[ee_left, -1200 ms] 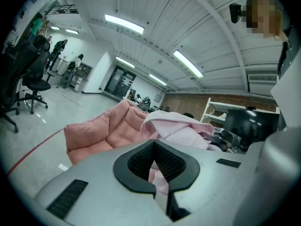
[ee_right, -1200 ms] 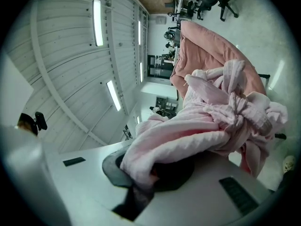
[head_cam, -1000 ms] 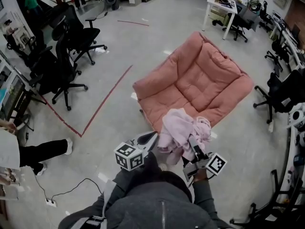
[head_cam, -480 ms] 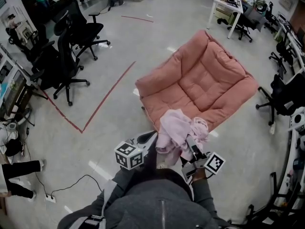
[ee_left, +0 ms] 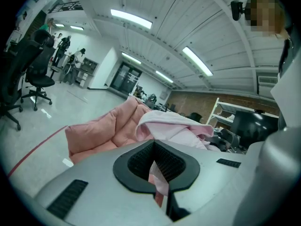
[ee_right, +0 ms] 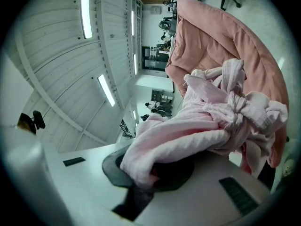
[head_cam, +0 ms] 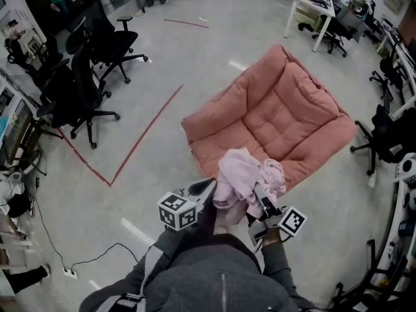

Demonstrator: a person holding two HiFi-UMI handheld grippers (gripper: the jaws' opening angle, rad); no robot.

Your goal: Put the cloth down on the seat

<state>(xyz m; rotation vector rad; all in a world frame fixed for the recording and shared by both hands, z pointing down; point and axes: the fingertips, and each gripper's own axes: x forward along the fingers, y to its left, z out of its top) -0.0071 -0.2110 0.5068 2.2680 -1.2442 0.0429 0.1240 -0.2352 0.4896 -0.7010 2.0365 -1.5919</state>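
Observation:
A bunched pale pink cloth (head_cam: 246,179) hangs between my two grippers, just in front of the pink cushioned seat (head_cam: 273,116). My left gripper (head_cam: 209,188) is shut on one edge of the cloth (ee_left: 157,179), with a strip of it pinched in the black pads. My right gripper (head_cam: 262,199) is shut on the other side, and the cloth (ee_right: 207,121) spills out of its jaws toward the seat (ee_right: 221,36). The cloth's bulk overhangs the seat's near edge in the head view.
Black office chairs (head_cam: 84,90) stand at the left, and red tape lines (head_cam: 140,138) mark the grey floor. A white desk (head_cam: 318,12) with chairs stands beyond the seat. More chairs (head_cam: 387,132) line the right side. A cable (head_cam: 84,259) trails on the floor near my feet.
Both grippers and the cloth have come a little closer to the seat. The person standing at the left edge has walked out of view.

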